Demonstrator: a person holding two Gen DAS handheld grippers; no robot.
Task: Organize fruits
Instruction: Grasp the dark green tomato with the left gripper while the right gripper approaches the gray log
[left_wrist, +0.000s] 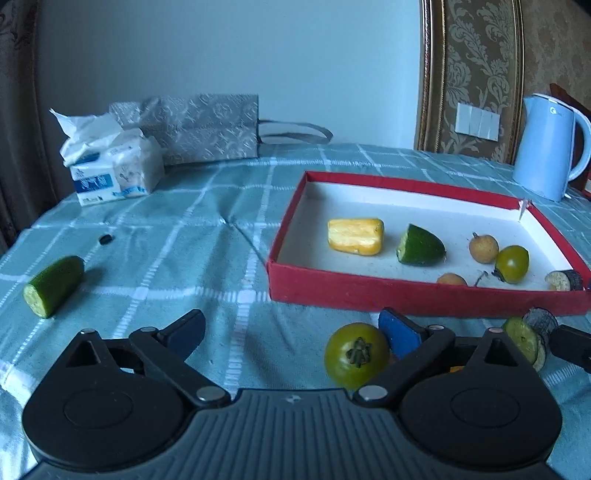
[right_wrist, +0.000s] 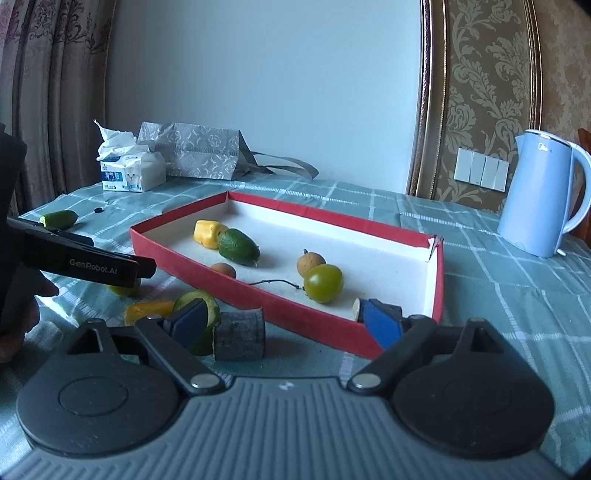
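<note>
Both hand-held gripper units stand spread with nothing pinched. Left hand-held gripper (left_wrist: 291, 334) hangs low over the counter (left_wrist: 184, 229) with a loose green tomato (left_wrist: 356, 356) lying just inside its right finger, against the blue pad but not clamped; the wide stance suits straddling a round fruit, which would roll if nudged from one side. Right hand-held gripper (right_wrist: 284, 319) sits at the near edge of the red box (right_wrist: 388, 225): its left finger is among the loose pieces on the cloth and its right finger reaches over the near rim beside a pale-ended piece (right_wrist: 356, 308) in the near right corner. The box is shallow and open-topped with a white floor, so pieces can be lowered in from above. Inside it lie a yellow block (left_wrist: 355, 236) at far left, a cucumber end (left_wrist: 421, 245) beside it, two small brown round fruits (left_wrist: 484, 248), one green tomato (left_wrist: 512, 263) touching one of them, and a thin loose stem (right_wrist: 273, 282). Outside the box remain the loose tomato, a dark grey-skinned chunk (right_wrist: 239, 336), a green slice (right_wrist: 207, 310) touching it, an orange-yellow piece (right_wrist: 147, 310) to their left, and a cucumber half (left_wrist: 53, 286) well apart at the far left of the cloth. Judged from this layout, sorting is roughly half complete.
</note>
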